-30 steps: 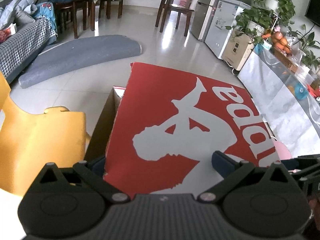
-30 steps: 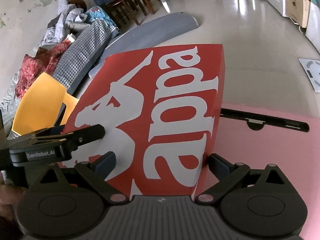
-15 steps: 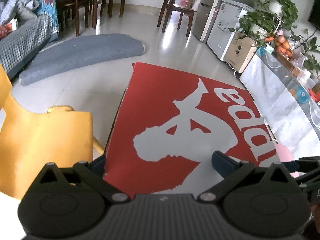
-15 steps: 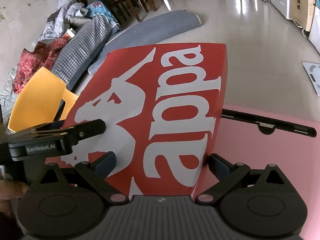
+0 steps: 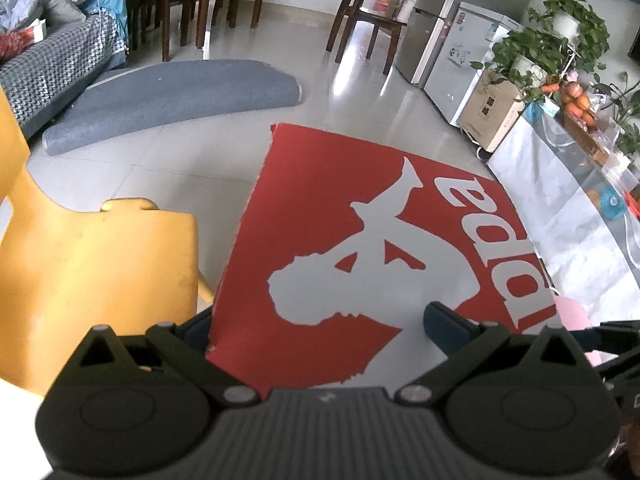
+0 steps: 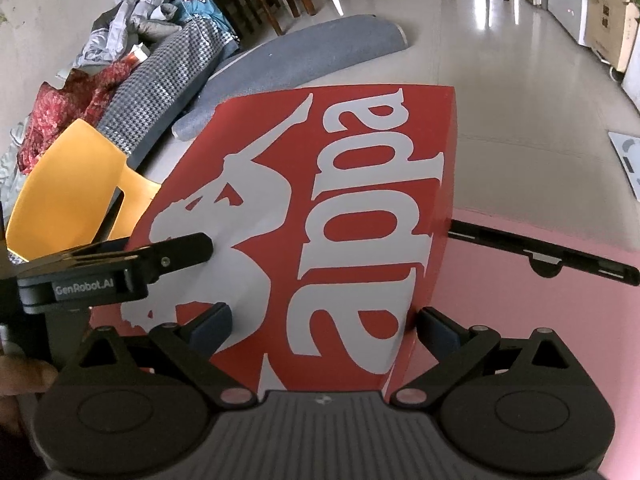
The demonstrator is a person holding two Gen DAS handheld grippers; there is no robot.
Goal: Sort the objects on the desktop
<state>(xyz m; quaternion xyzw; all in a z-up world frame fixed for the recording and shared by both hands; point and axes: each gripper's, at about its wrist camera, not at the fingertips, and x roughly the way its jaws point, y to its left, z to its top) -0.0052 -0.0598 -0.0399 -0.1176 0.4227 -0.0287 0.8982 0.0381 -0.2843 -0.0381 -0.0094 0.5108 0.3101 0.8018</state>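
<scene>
- Both of my grippers sit at the near short end of the red box lid (image 5: 360, 248), which lies flat and closed, with its long axis running straight away from me
- My left gripper (image 5: 316, 320) has its jaws spread wide: the left finger is hidden just past the lid's left edge and the right finger rests over the lid's face, so nothing is pinched
- My right gripper (image 6: 324, 320) is equally spread, with one finger over the printed top and the other just off the right edge, above the pink table (image 6: 520, 320)
- I judge both equally near; the left one sits at the lid's outer corner
- A black strip (image 6: 540, 256) lies further out on the pink surface, just beside the lid's right edge
- Beyond the lid stand a yellow chair (image 5: 100, 264) and a grey mat (image 5: 172, 96) on the floor
</scene>
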